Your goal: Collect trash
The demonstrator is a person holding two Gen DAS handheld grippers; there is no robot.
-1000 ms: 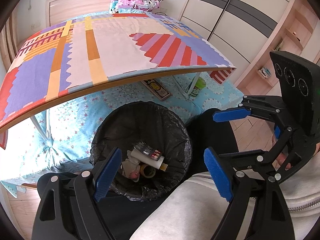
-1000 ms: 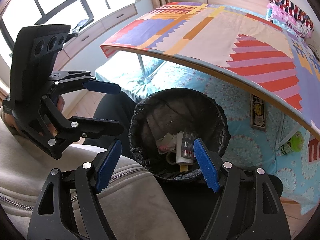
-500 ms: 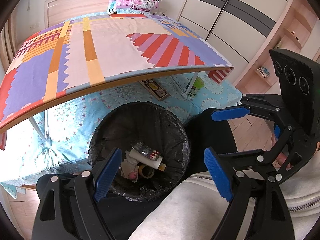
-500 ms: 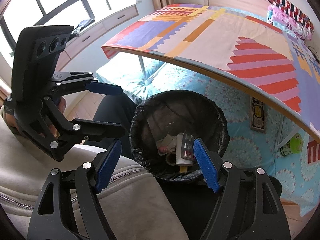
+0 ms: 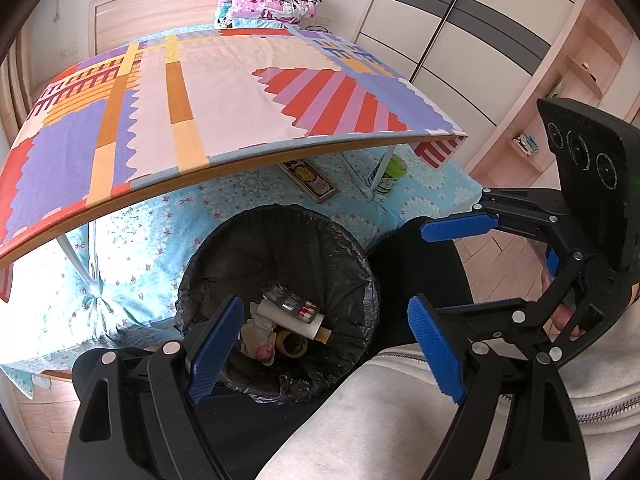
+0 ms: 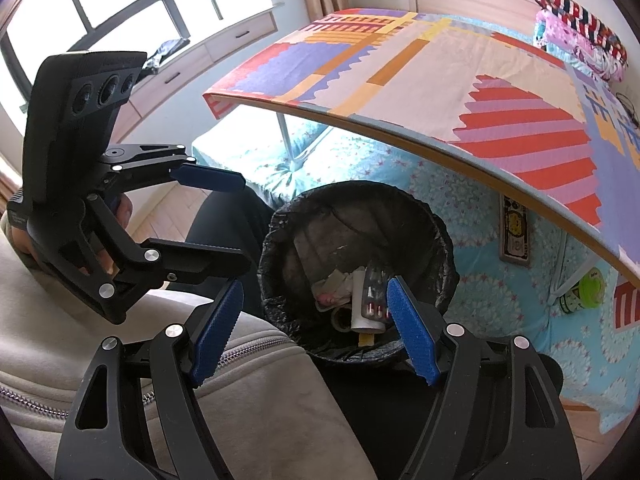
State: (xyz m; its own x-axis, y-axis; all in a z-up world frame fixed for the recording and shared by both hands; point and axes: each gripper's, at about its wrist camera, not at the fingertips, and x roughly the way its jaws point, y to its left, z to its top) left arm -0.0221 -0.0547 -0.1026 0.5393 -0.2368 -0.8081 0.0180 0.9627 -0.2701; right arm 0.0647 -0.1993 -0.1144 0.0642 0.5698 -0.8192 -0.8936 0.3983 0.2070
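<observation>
Hovering above the person's lap, the left gripper [image 5: 328,344] and the right gripper [image 6: 312,324] both stand with jaws spread wide and nothing between them. Just ahead of and below both sits the bin [image 5: 362,264] lined with a black bag, its round mouth facing up. Beyond the bin, a folding table [image 5: 240,92] with a patterned cloth overhangs a blue floral bedsheet [image 5: 152,240] — the table edge crosses above the far side of the bin without covering its mouth. On the sheet under the table lie a flat printed box [image 5: 310,178] and a green-lidded cup [image 5: 390,174] beside a table leg. Folded bedding [image 5: 268,0] is stacked far beyond the table.

Inside the bin, near the left gripper's left finger: a white tube [image 5: 292,320] with a tan end, lying flat, its long axis running from upper left to lower right; a blister pack [image 5: 294,304] rests on it along the same line. Beside them — crumpled white paper [image 5: 256,332] and a tape roll [image 5: 292,342].
</observation>
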